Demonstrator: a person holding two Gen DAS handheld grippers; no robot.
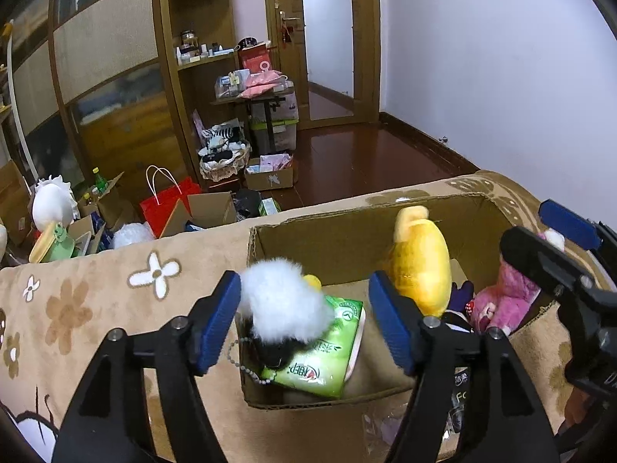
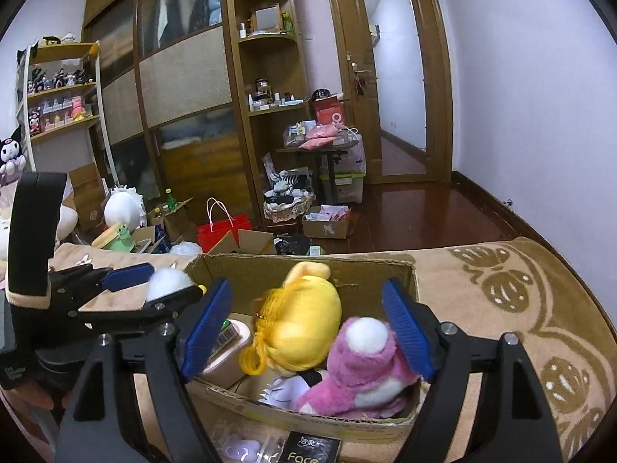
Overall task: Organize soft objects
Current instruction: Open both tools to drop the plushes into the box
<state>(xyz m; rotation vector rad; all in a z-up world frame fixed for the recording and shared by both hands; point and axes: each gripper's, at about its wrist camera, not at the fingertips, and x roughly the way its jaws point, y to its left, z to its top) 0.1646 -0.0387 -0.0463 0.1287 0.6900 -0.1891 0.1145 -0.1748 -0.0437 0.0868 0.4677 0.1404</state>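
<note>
In the lower centre of the left wrist view, the left tongs [image 1: 304, 320] stand apart around a fluffy white pom-pom charm with a bead chain [image 1: 283, 303], which lies on a green tissue pack [image 1: 327, 351] inside the open brown cardboard box [image 1: 331, 231]; the left pad seems to just brush it. In the right wrist view the right tongs [image 2: 308, 326] gape wide over a pink plush toy with a white pom-pom [image 2: 362, 370], gripping nothing. Behind it lies a yellow plush toy [image 2: 300, 316], the box resting on a tan flower-patterned blanket [image 2: 501, 289].

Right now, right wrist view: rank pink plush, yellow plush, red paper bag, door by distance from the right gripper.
1. Pink plush: between the right gripper fingers, in the cardboard box.
2. Yellow plush: just behind, box centre.
3. Red paper bag: floor, beyond the box.
4. Door: far wall.
</note>
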